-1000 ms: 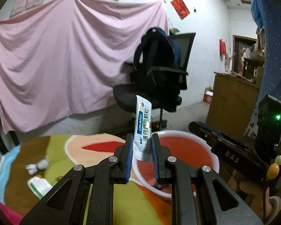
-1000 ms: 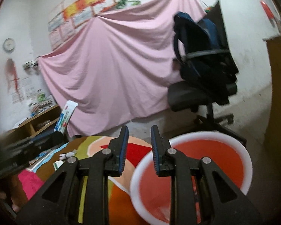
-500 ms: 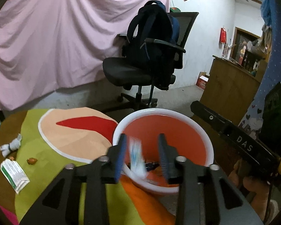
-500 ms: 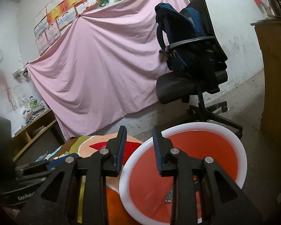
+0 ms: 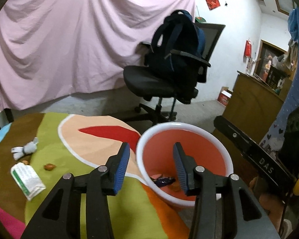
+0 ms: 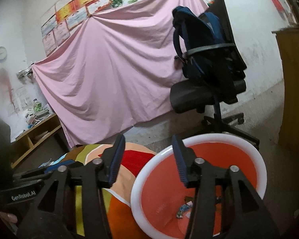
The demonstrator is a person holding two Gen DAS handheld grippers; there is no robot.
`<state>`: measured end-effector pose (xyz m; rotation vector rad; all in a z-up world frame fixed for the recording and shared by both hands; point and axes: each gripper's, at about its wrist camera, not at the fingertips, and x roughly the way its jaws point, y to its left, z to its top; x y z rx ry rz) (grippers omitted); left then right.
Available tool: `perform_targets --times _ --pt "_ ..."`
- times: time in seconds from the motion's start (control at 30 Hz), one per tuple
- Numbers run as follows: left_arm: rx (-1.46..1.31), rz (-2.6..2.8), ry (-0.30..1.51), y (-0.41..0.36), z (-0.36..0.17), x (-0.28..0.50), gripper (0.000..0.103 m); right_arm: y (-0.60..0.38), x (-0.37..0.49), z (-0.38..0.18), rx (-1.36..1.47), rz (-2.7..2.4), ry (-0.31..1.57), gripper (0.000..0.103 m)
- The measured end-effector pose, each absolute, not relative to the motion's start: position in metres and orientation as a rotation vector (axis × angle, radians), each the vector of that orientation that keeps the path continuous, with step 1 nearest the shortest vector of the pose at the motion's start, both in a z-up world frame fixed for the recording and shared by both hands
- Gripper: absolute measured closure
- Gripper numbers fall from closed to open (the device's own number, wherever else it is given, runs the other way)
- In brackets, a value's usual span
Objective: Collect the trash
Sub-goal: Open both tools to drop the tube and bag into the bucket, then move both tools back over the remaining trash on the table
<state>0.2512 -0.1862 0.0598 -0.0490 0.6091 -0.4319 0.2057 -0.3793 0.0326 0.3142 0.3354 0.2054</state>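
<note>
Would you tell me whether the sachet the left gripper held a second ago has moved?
Yes. The left gripper, jaws opening, has nothing between them; the sachet has gone from above the red bin's rim, apparently dropped inside.

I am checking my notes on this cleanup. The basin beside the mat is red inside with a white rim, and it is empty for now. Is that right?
Not quite: the basin is not empty. It is red inside with a white rim and stands beside the mat, but wrappers already lie on its bottom. The left wrist view shows them, and the right wrist view shows scraps there too.
</note>
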Motion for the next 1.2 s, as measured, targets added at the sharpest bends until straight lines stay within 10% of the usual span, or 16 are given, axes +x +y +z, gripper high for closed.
perform_targets --times 0.37,0.63,1.2 --pt "-0.073 -0.264 0.490 -0.116 0.088 0.223 0.045 -0.336 0.196 0.055 0.288 0.249 0.197 0.000" --pt "-0.141 -0.087 0.335 -0.048 0.097 0.187 0.003 -0.286 0.186 0.068 0.221 0.301 0.084 0.000" --pt "-0.186 0.152 0.184 0.052 0.077 0.137 0.002 -0.187 0.167 0.068 0.043 0.429 -0.048 0.000"
